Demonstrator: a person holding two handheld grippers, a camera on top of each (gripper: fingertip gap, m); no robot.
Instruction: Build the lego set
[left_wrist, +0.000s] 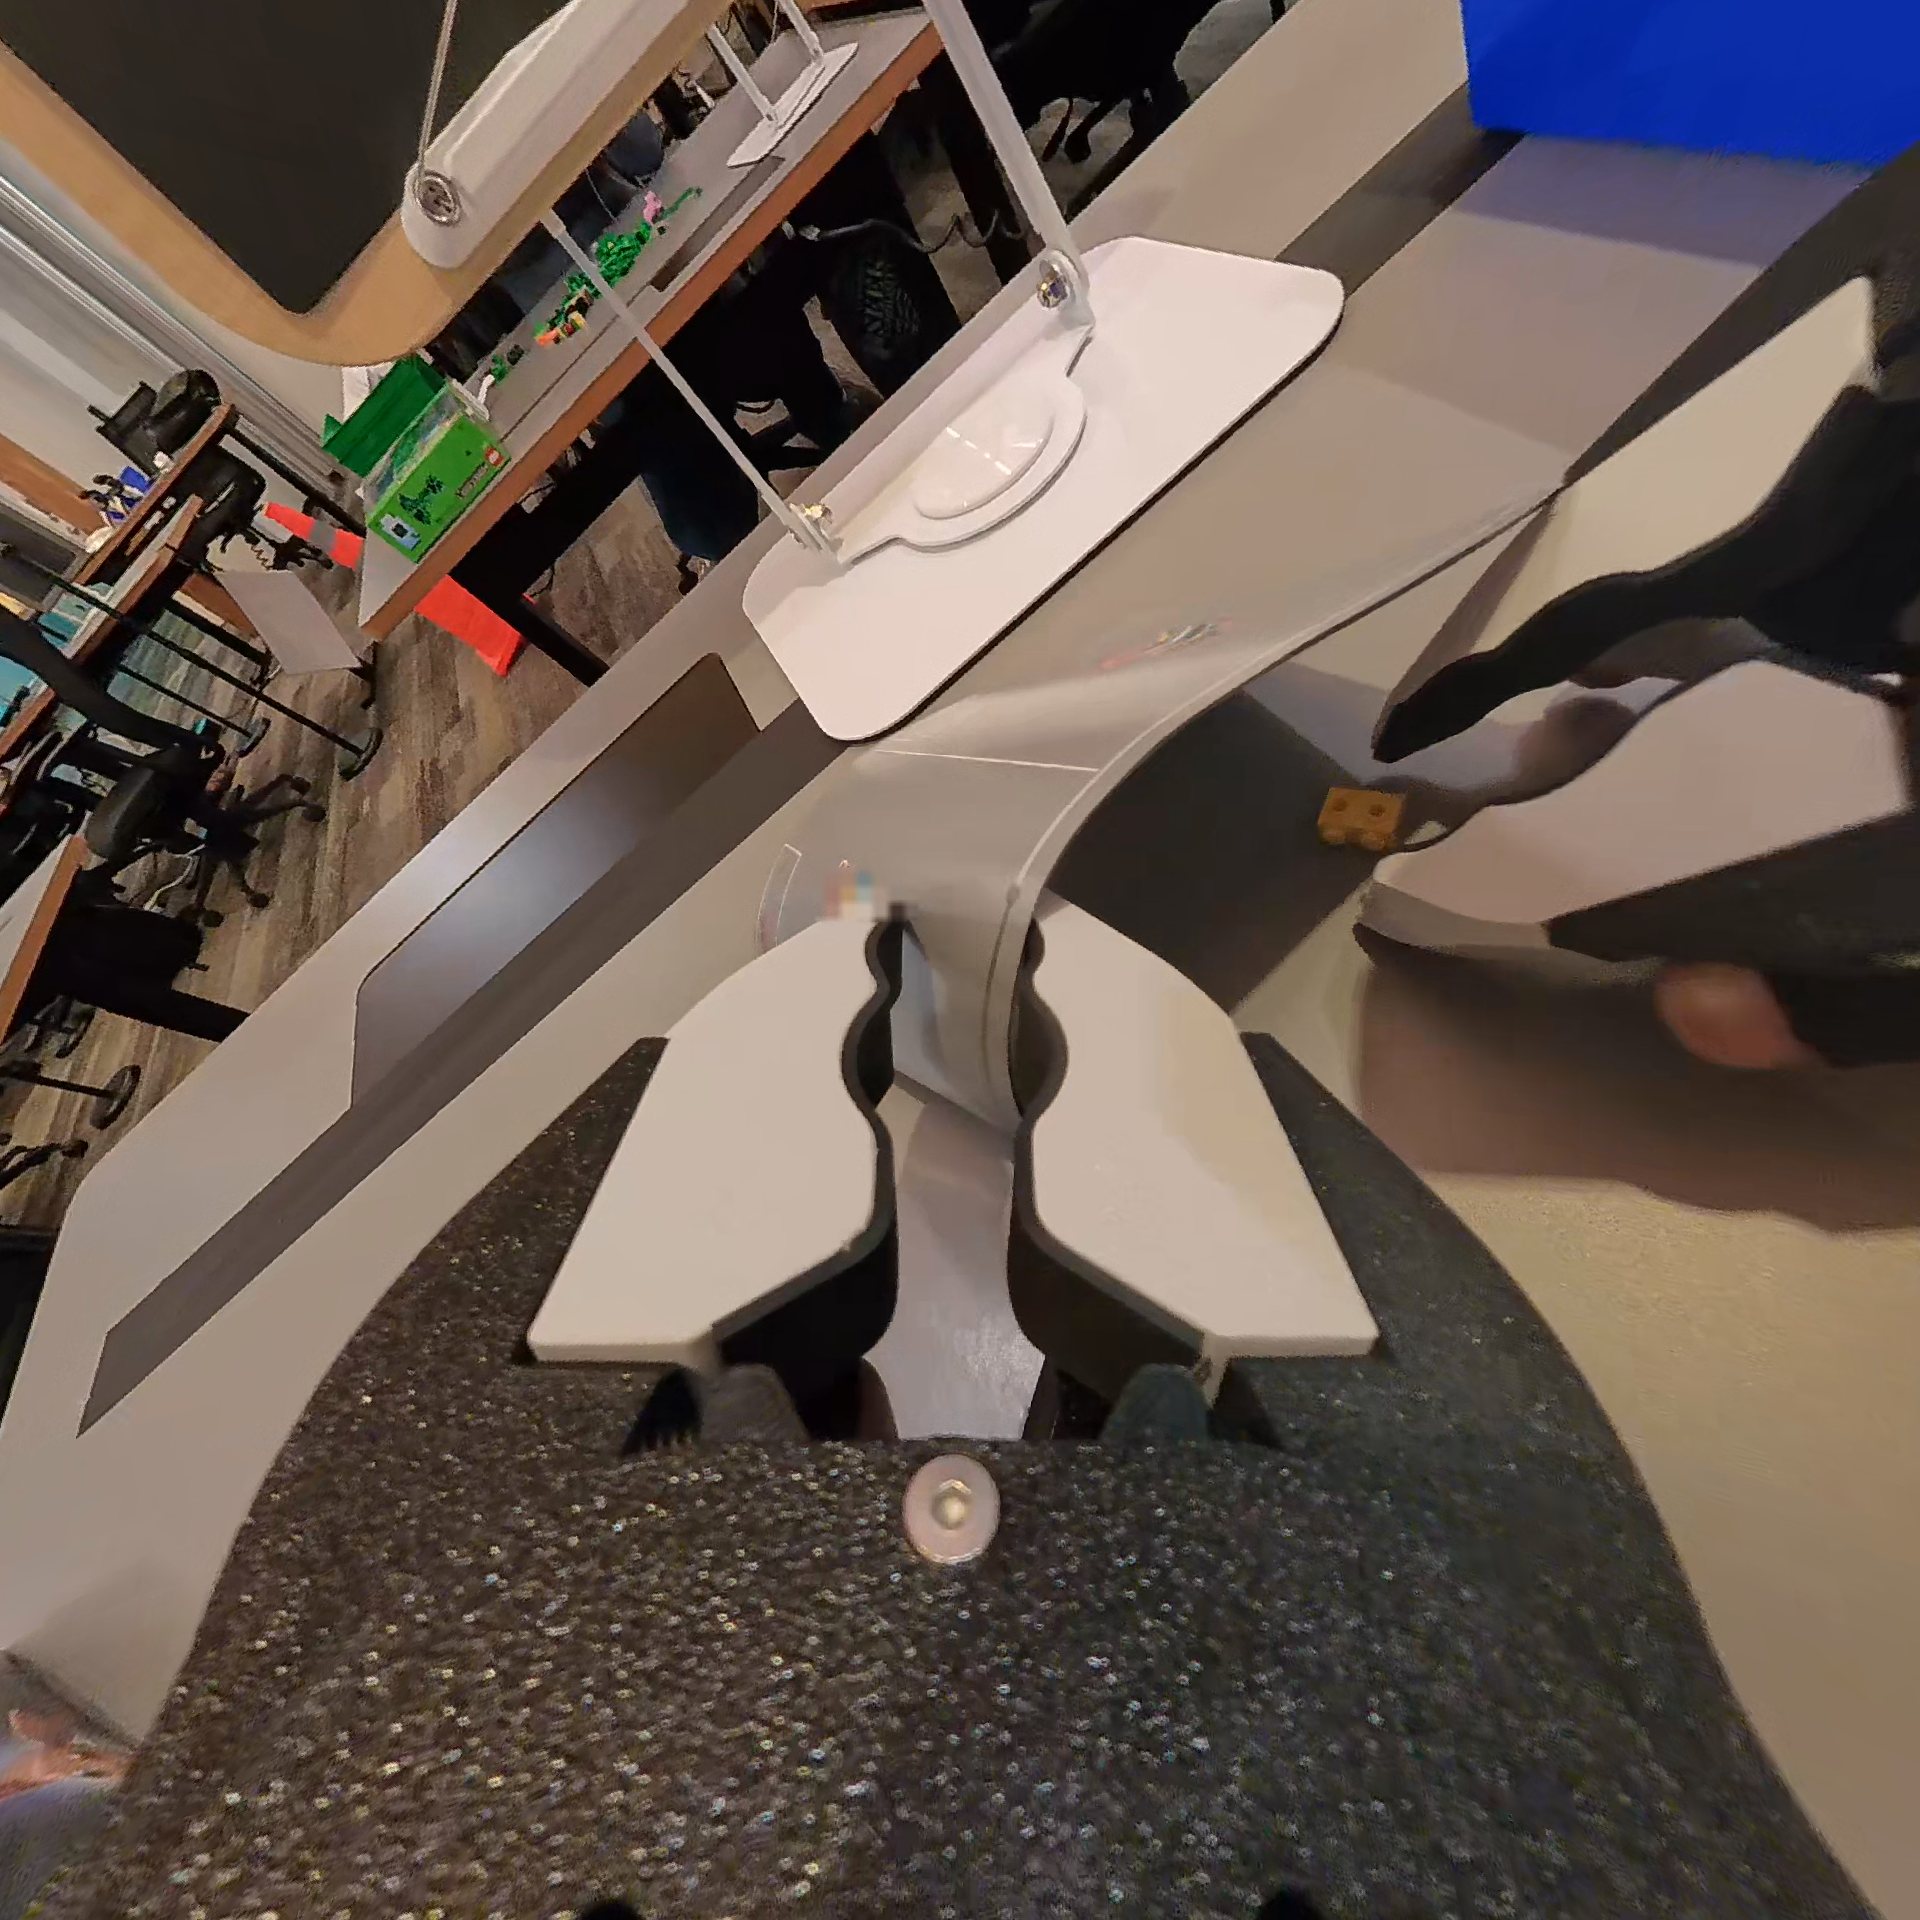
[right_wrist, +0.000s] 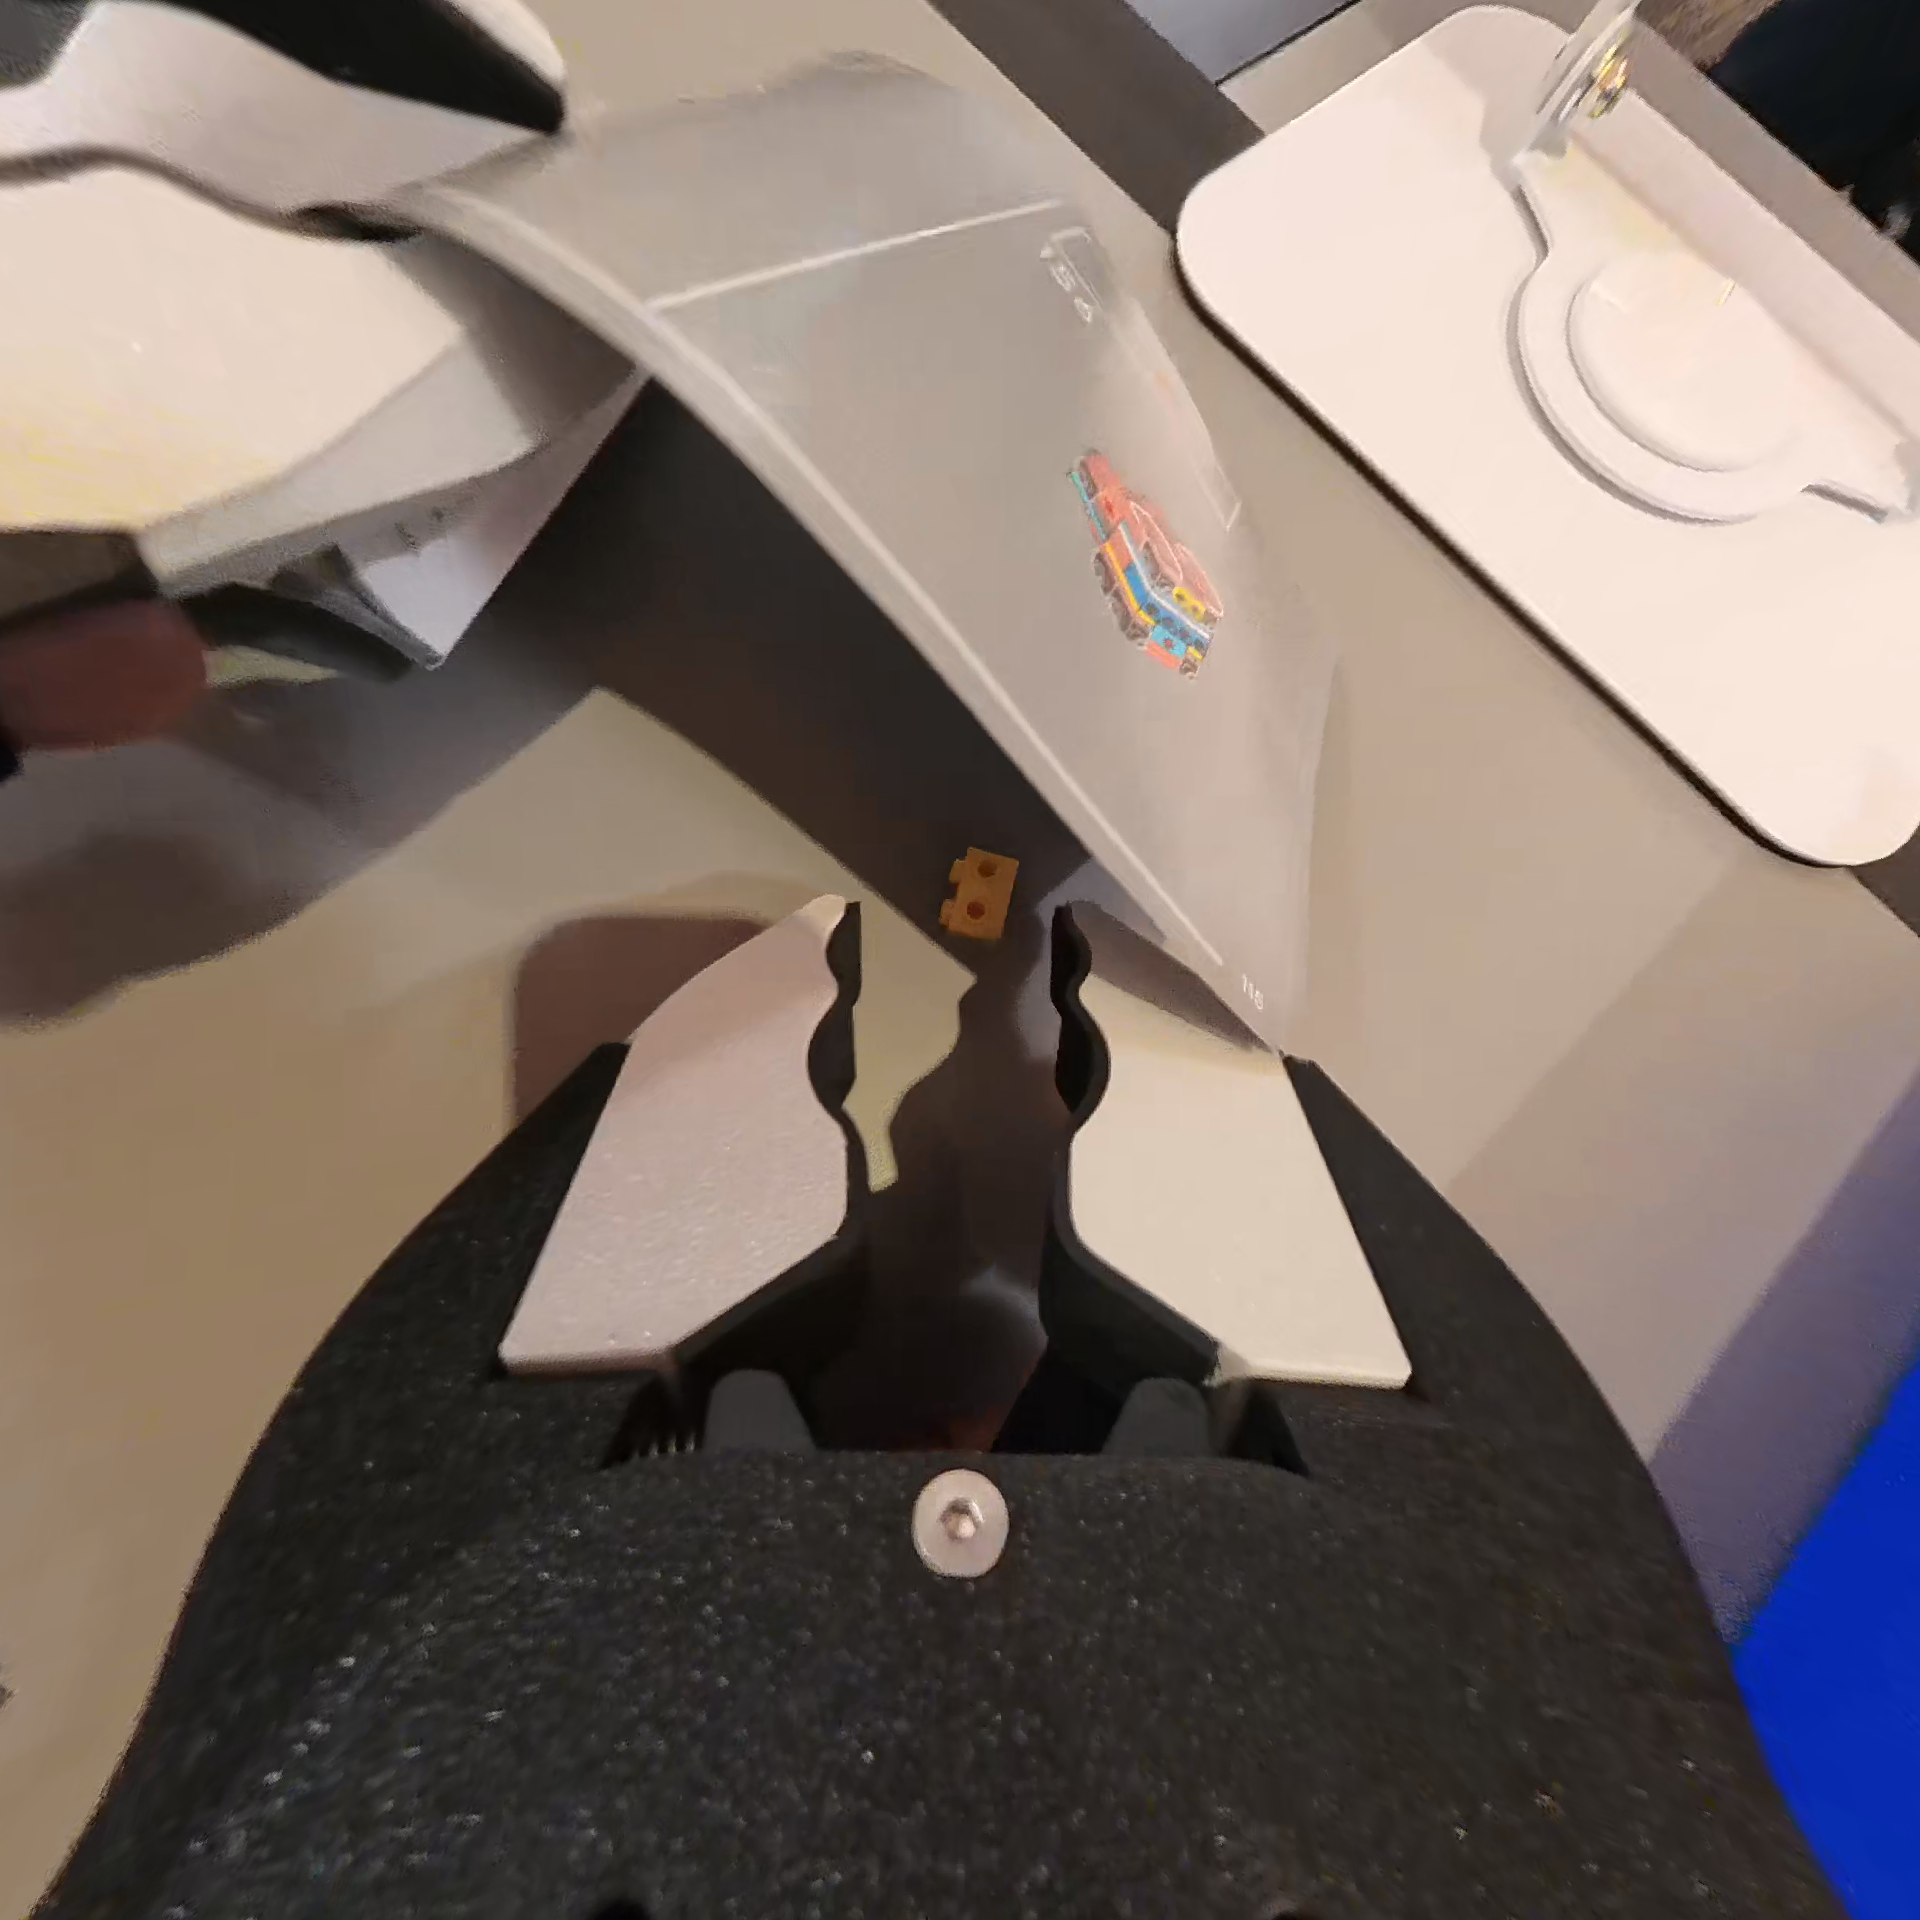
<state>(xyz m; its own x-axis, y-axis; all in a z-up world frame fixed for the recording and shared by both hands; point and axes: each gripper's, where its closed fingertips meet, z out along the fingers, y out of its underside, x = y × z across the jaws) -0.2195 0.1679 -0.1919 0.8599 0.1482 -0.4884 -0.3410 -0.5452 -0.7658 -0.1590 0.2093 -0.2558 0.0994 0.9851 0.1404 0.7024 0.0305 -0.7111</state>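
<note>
Left tongs: I have them closed on a page of the manual, lifting it in an arch so what lies beneath is uncovered.
Right tongs: parted and empty, pointed under the raised page.
Brick: small and tan, on the table, just ahead of my right tips, not touched.
Page picture: the coloured build, facing up so I can read it.
Lamp base: white, beyond the manual, apart from it all.
Next, I judge: close the right tongs on the brick.
</note>
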